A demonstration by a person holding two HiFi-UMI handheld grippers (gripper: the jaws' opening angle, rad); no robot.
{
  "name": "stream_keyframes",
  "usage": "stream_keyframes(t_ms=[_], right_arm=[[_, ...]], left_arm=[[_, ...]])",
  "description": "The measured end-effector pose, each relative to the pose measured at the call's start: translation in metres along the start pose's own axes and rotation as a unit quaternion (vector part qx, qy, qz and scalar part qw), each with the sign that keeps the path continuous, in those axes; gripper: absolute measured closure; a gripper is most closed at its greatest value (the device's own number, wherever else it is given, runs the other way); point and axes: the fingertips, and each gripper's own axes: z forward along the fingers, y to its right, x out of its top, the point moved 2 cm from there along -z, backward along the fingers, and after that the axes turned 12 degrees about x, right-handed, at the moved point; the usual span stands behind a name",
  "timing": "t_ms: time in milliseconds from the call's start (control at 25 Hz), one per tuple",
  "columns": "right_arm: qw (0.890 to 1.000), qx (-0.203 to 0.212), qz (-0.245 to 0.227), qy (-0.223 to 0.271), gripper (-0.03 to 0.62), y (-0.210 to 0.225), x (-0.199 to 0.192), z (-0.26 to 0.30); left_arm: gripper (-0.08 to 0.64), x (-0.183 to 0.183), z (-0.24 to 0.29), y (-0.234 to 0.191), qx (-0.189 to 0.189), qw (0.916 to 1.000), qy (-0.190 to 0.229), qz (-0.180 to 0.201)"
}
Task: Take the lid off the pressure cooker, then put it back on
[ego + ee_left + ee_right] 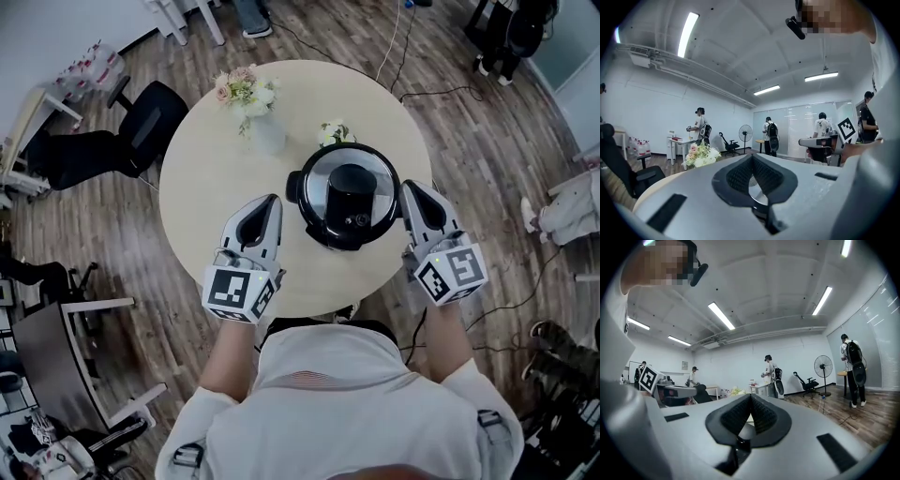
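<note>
Shoulders in a white shirt (347, 394) fill the bottom of the head view; beyond them sits the pressure cooker (309, 220), on the near right part of a round pale surface (202, 187); its lid (323, 173) is on and looks seated.

Just left of the cooker is the left gripper (271, 202), just right of it the right gripper (410, 189); each points past a flank of the pot and neither touches it; on both, the jaws are pressed together at the tips with nothing between them.

Seen from above, the lid is a dark glossy disc inside a bright metal ring, with a tall black handle block (350, 192) across its middle and small knobs at the block's near end; a black ear (294, 187) sticks out of the pot's left side.

Judging by the build, the lid is rigid and fairly heavy, and its polished face is probably slippery; the black block is the likely place to grip, since the jaws could close across it; such lids usually need a twist before lifting, so bracing the pot at the ear may help.

Behind the cooker stand a small posy (334, 132) and, further left, a vase of flowers (251, 108) that could tip.
</note>
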Motion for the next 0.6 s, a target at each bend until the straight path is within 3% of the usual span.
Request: stream_keyframes(t_ms=[400, 560, 600], right_arm=[[1.000, -0.003, -0.006, 0.003, 0.576, -0.017, 0.011, 0.011], [1.000, 0.014, -0.011, -0.021, 0.455, -0.028, 0.010, 0.016], [0.999, 0.020, -0.014, -0.034, 0.393, -0.031, 0.008, 0.018]], left_arm=[[0.554, 0.015, -0.004, -0.018, -0.009, 0.9996, 0.025, 0.004], [0.554, 0.020, -0.008, -0.020, -0.019, 0.9993, 0.032, 0.002], [0.554, 0.020, -0.009, -0.020, -0.022, 0.9993, 0.031, 0.002]])
